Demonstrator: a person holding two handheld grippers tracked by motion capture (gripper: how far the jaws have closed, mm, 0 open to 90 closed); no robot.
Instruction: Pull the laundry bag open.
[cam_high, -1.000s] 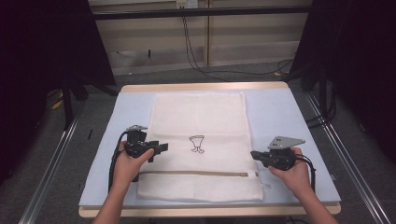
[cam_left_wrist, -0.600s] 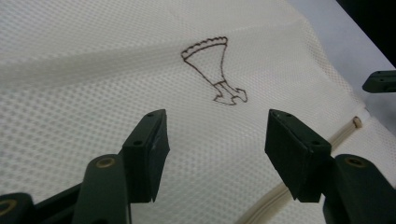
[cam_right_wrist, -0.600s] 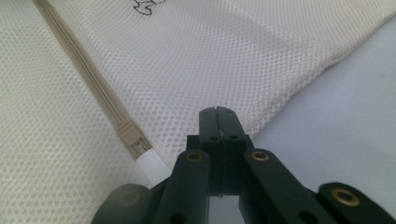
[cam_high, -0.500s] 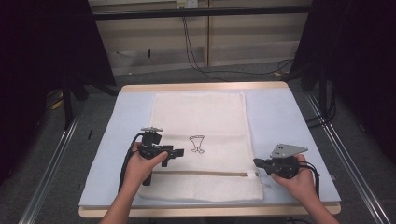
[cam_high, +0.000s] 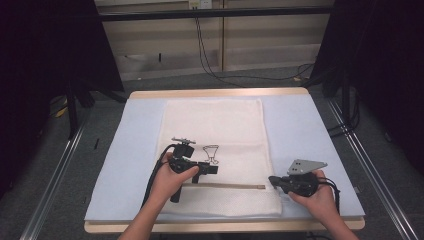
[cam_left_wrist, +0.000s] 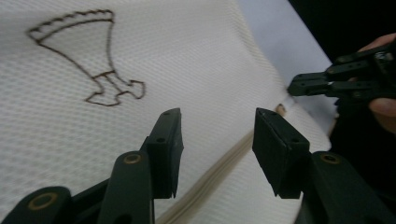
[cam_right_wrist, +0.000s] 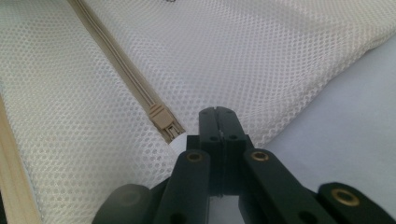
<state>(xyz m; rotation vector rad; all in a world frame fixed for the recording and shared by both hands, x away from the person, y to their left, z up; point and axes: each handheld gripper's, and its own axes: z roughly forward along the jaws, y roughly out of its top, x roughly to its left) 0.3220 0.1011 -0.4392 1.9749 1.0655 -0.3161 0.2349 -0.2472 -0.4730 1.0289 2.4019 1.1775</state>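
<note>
High view: left tongs farther right.

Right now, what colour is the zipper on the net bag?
Beige zipper on the cream mesh bag; clearest in the right gripper view.

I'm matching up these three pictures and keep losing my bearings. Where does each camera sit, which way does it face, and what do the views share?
High view: above the person's side, facing forward and down on the table; both forearms, left gripper and right gripper show.
Left gripper view: rides the left gripper, looks past its parted jaws across the mesh bag toward the right gripper.
Right gripper view: rides the right gripper, jaws together, beside the zipper end.
Shared: all three show the bag and its zipper.
</note>
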